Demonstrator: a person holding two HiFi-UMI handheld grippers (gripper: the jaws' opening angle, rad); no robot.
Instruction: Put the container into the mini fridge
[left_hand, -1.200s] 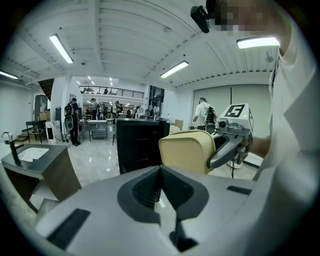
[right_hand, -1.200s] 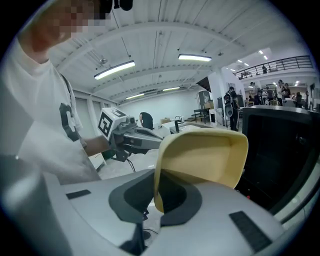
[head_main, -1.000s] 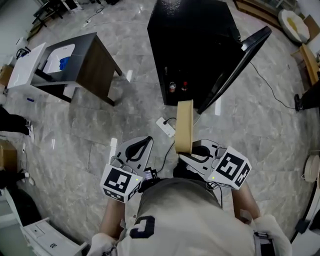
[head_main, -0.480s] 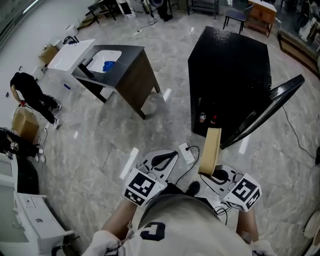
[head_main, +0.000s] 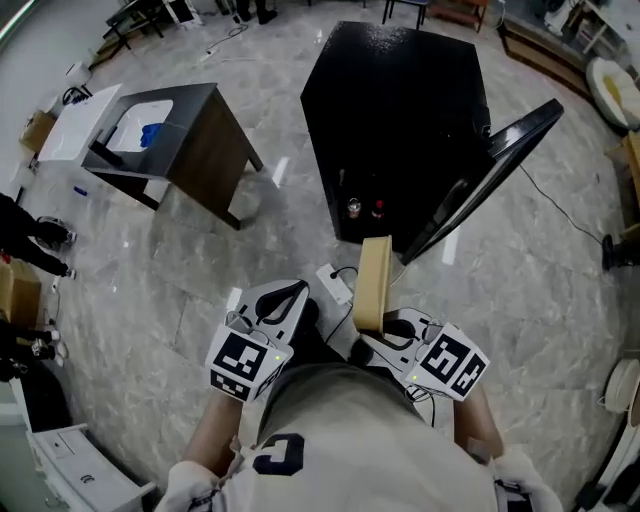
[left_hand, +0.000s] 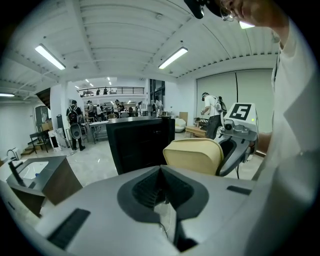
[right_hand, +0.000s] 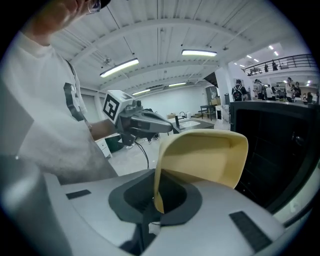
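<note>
Marble floor (head_main: 150, 270) spreads around a black mini fridge (head_main: 400, 110), its door (head_main: 490, 170) swung open to the right. The right gripper (head_main: 378, 328) clamps the beige container (head_main: 372, 285) by its rim, just short of the opening. The left gripper (head_main: 293, 288) is closed and empty. This looks like the carrying step. Next, the container likely goes forward and down into the fridge, clear of the door edge and the power strip (head_main: 333, 283).
</note>
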